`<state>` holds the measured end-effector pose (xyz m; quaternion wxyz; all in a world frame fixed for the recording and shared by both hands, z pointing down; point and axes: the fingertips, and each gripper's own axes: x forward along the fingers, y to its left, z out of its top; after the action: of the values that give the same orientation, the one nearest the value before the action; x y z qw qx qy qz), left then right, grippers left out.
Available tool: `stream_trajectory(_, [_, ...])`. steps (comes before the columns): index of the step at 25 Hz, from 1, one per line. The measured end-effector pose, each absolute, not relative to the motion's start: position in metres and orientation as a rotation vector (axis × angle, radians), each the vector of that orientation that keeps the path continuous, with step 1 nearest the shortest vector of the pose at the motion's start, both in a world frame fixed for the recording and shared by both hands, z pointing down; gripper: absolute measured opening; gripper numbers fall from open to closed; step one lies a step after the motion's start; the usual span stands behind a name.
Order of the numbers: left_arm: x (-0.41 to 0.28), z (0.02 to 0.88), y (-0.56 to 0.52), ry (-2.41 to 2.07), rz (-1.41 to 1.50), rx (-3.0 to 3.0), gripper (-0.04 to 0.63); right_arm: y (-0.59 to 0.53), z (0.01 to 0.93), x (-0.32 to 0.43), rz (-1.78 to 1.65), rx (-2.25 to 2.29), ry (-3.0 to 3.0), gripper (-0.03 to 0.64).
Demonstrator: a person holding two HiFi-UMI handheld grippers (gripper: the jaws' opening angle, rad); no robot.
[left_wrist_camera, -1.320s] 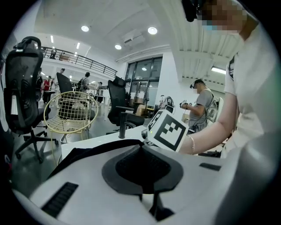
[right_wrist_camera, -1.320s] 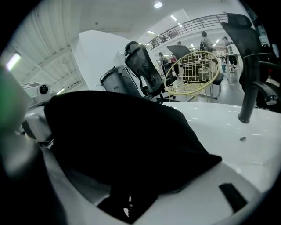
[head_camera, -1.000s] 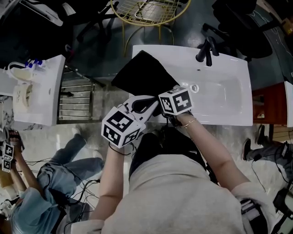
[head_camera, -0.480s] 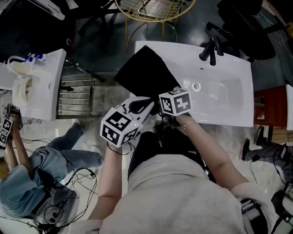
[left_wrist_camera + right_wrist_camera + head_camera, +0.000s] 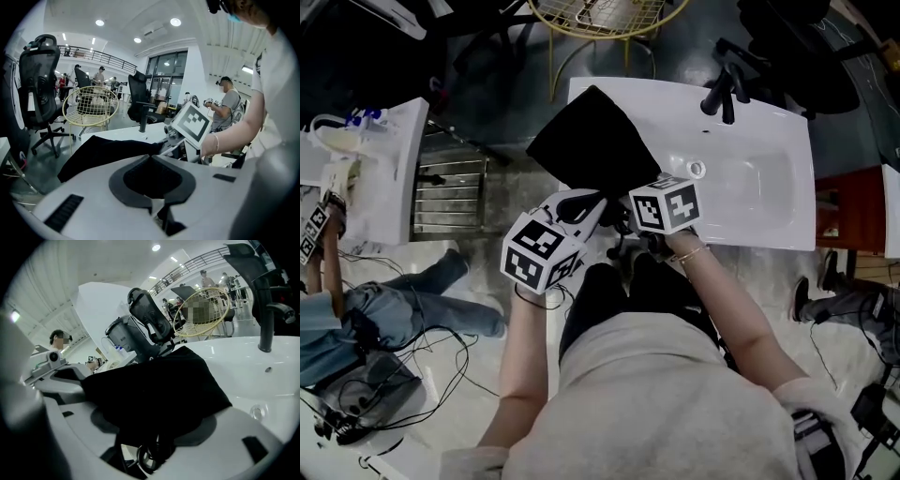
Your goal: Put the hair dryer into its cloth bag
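- The cloth bag, one black piece, lies flat on the left part of the white basin. Its far left corner hangs past the rim and its near edge points toward the two grippers.
- No view shows the hair dryer itself. The only possible trace is one loop of dark cord low between the right jaws. The bag looks too flat to hold the dryer yet.
- The left gripper sits at the bag's near edge with its jaws closed. The hem meets their tip, so this reads as a pinch on the cloth, though the contact itself is hard to see.
- The right gripper, just right of the left one, has just been opening its jaws, which now stand wide. Black cloth drapes between them and the pads do not press on it.
- Step in hand, as a judgement: getting the bag's mouth ready, one side held and the other let go.
- Next move: the right gripper needs a fresh hold, either on the opposite hem to spread the mouth or on the dryer to bring it in. The left must keep its hem taut.
- Farther out there is one black faucet at the basin's far side, and one gold wire chair beyond it.
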<state>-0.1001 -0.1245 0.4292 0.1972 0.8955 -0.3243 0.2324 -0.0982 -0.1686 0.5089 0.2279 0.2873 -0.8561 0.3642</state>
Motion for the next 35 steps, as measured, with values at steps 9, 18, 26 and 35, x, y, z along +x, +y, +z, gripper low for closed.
stream_trajectory(9, [-0.111, 0.434, -0.123, -0.903, 0.709, 2.496, 0.012, -0.132, 0.491, -0.067, 0.899, 0.563, -2.426, 0.218])
stream_trajectory(18, [-0.109, 0.441, -0.123, -0.9, 0.718, 2.473, 0.012, -0.154, 0.521, 0.004, 0.825, 0.768, -2.332, 0.225])
stream_trajectory(26, [-0.109, 0.444, -0.124, -0.918, 0.732, 2.446, 0.012, -0.152, 0.558, -0.02, 0.82, 0.622, -2.259, 0.193])
stream_trajectory(35, [-0.12, 0.426, -0.13, -0.976, 0.702, 2.474, 0.012, -0.161, 0.489, -0.033, 0.836, 0.666, -2.487, 0.023])
